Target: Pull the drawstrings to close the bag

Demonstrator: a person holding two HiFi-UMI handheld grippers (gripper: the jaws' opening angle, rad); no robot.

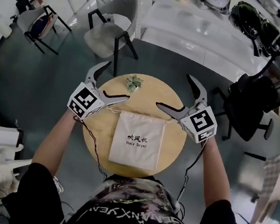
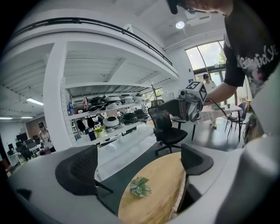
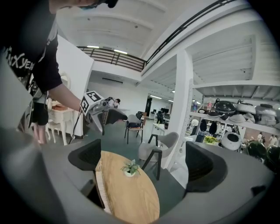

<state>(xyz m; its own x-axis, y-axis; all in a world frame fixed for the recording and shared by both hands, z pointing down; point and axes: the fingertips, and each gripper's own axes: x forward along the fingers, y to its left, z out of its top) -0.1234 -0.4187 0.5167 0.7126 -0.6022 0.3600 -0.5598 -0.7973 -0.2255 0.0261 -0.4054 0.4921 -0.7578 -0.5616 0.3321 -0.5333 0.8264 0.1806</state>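
A beige drawstring bag [image 1: 137, 140] printed "Hair Dryer" lies flat on the round wooden table [image 1: 155, 93], mouth towards the far side. Its thin drawstrings [image 1: 112, 109] stick out at both top corners. My left gripper [image 1: 115, 82] hovers open at the bag's top left corner, the lower finger just above the string. My right gripper [image 1: 174, 92] is open at the top right corner. Nothing sits between either pair of jaws. The left gripper view shows open jaws [image 2: 138, 164] and the bag's edge [image 2: 180, 200]. The right gripper view shows open jaws [image 3: 144, 161] beside the bag's edge [image 3: 101, 188].
A small potted plant [image 1: 133, 83] stands at the table's far edge, between the grippers. A grey chair [image 1: 112, 27] is beyond the table on the left, a black office chair [image 1: 261, 96] on the right. A long white counter [image 1: 200, 35] runs behind. Cables hang from both grippers.
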